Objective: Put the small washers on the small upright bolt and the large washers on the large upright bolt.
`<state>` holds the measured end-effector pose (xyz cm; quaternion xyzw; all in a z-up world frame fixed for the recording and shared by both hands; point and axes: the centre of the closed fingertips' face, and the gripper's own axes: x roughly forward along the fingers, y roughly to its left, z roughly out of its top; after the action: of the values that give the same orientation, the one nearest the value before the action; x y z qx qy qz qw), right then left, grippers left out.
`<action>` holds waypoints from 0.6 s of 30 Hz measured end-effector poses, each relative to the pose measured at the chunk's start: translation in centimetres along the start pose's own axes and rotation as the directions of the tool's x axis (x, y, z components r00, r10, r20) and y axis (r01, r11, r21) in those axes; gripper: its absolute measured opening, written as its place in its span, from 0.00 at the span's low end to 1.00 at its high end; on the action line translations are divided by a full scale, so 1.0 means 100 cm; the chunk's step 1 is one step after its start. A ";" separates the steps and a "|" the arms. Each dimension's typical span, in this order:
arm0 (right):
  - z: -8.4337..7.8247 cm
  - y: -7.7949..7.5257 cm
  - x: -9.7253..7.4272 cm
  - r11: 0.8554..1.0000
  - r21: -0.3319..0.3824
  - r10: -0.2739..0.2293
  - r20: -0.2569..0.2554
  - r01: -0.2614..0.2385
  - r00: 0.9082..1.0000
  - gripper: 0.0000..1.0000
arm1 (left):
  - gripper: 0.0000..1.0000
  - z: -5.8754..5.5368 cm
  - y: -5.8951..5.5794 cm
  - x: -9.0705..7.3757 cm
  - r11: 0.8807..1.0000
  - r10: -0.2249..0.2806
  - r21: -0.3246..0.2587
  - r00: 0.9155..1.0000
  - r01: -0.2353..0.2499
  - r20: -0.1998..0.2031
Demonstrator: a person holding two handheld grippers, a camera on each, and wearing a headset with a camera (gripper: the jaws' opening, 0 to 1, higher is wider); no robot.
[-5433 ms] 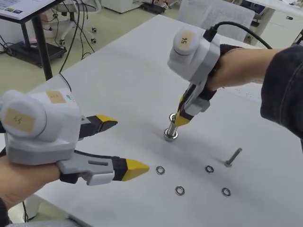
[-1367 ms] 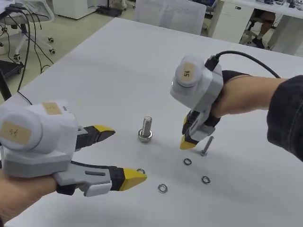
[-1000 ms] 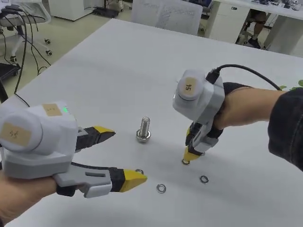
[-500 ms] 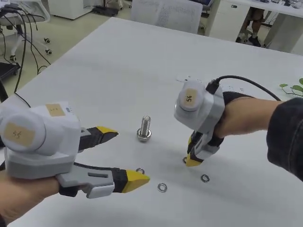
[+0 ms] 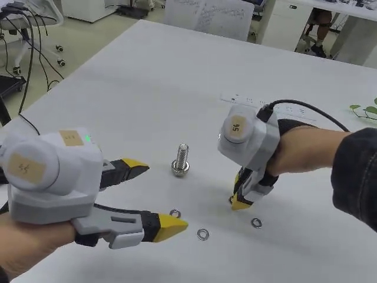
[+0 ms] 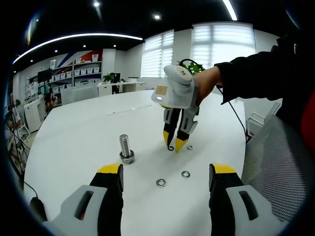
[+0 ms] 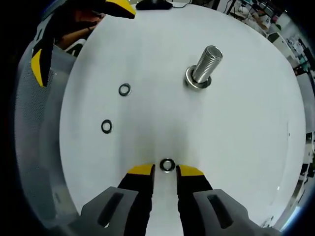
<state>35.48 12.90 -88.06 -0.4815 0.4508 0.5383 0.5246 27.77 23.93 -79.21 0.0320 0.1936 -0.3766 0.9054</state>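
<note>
White table (image 5: 147,71) seen from above. My right gripper (image 7: 166,170) points down at the tabletop, its yellow-tipped jaws a narrow gap apart. One flat washer (image 7: 167,165) lies on the table between the tips. As far as I can see, the jaws are not yet pinching it. In the head view the same gripper (image 5: 241,202) stands just beside the large bolt (image 5: 181,160), which is upright on its head with a ring-like collar at its foot, perhaps washers already stacked.

My left gripper (image 5: 154,195) hovers low at the near edge with its jaws wide apart and nothing in them. Three loose washers (image 6: 161,183) lie on the table between it and the right gripper.

The step in hand, I judge, is picking up this washer. To do it well I would keep the tips pressed flat to the table and centre the ring between them. I would close slowly so it tips up on edge instead of skating away, and lift only once it is firmly caught. I cannot tell its size from here, so I would check that before choosing a bolt
</note>
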 end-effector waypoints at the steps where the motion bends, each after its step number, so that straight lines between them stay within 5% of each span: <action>1: 0.001 0.000 0.000 1.000 0.002 -0.001 0.004 0.001 1.000 0.19 | 0.70 0.000 0.000 0.000 1.000 0.000 0.000 1.000 0.000 0.000; 18: 0.002 0.003 0.001 1.000 0.009 -0.005 0.018 0.005 1.000 0.15 | 0.70 -0.004 -0.001 -0.002 1.000 0.005 -0.005 1.000 -0.005 -0.001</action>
<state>35.15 13.07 -88.16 -0.4756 0.4472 0.5393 0.5320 27.43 24.07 -79.50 0.0302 0.1948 -0.3737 0.9064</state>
